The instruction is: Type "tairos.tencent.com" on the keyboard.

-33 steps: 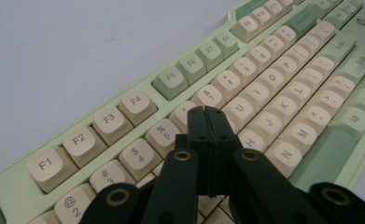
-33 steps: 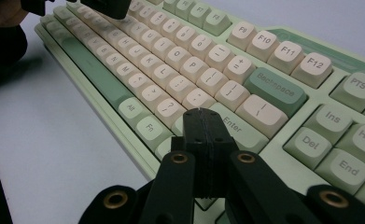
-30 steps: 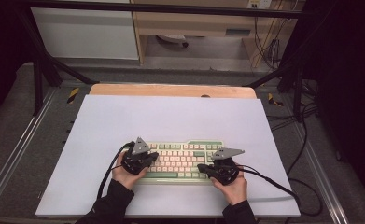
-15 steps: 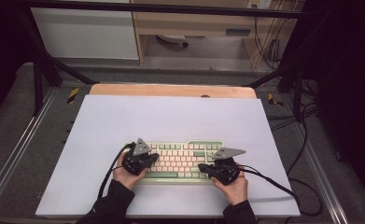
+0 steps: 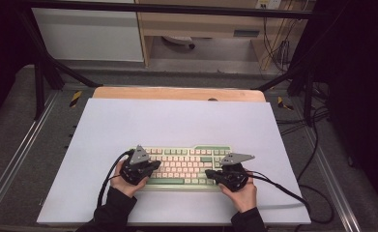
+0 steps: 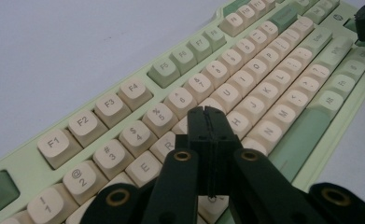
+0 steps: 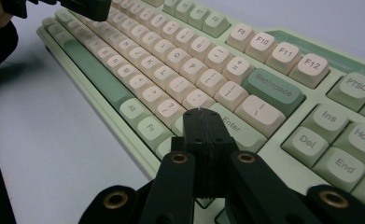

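Table lit evenly; surroundings dark; closeup bg soft.

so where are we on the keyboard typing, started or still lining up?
Done: keyboard sits square on the white mat, both grippers shut. In hand: left gripper hovers over the T/G keys, right gripper by Enter. Whether either tip presses a key, I cannot tell. Left: the typing itself, from what shows.

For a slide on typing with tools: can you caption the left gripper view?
Shut left claw poised over the letter keys of a green-and-cream keyboard on a white table.
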Tool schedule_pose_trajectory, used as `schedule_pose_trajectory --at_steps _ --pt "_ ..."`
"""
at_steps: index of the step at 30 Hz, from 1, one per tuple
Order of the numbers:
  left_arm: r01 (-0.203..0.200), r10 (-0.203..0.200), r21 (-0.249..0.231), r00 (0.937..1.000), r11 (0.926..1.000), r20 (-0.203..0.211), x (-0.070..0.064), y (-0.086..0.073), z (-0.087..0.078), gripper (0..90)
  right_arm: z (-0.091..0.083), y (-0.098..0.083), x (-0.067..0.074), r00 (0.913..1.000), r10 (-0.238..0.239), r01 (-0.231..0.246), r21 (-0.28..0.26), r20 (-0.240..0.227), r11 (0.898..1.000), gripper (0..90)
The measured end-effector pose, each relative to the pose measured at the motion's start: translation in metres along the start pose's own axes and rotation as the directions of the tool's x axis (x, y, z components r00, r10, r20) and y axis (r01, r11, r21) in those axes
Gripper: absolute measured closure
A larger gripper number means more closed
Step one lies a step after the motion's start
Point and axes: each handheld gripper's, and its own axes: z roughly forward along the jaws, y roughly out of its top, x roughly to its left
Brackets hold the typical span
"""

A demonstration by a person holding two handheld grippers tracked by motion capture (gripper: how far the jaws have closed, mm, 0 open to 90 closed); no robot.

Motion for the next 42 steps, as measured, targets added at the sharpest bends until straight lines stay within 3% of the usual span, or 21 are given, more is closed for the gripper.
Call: schedule_pose_trajectory --at_steps 22,42 --pt "0.038 -0.038 -0.007 0.9991 0.9993 -0.021 0.014 -0.025 -0.029 89.8 0.000 0.002 0.002 0.9999 0.009 -0.009 -0.007 -0.010 1.000 90.0" --pt "0.065 -0.066 -0.018 0.9971 0.9977 -0.039 0.025 -0.040 -0.042 89.7 0.025 0.023 0.022 0.9979 -0.038 0.039 0.012 -0.052 0.999 90.0"
